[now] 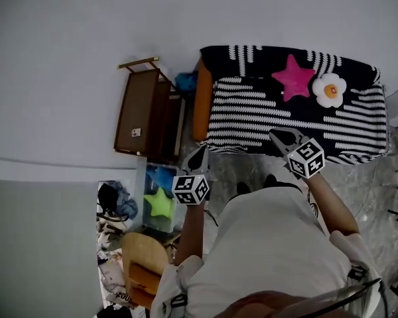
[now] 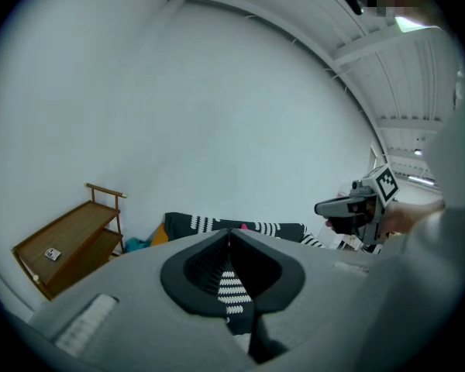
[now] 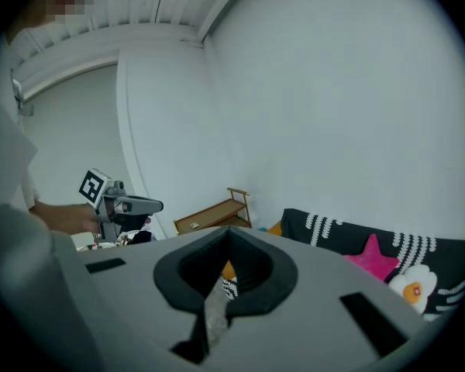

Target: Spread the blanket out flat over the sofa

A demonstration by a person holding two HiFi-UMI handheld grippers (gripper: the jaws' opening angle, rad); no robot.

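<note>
Blanket (image 1: 252,111) draped over sofa (image 1: 201,98), long axis left–right, lies just beyond both claws — left claw (image 1: 200,151) and right claw (image 1: 274,134) pinched closed, empty; right sits nearer its near hem.

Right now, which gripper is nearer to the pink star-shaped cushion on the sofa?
Right. The right gripper is at the black-and-white striped blanket's front edge, in line with the pink star-shaped cushion; the left gripper is off the corner by the orange armrest, farther away.

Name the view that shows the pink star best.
Head view: the star lies whole and unblocked on the blanket. The right gripper view shows it obliquely, off to the side; the left gripper view only a pink sliver.
</note>
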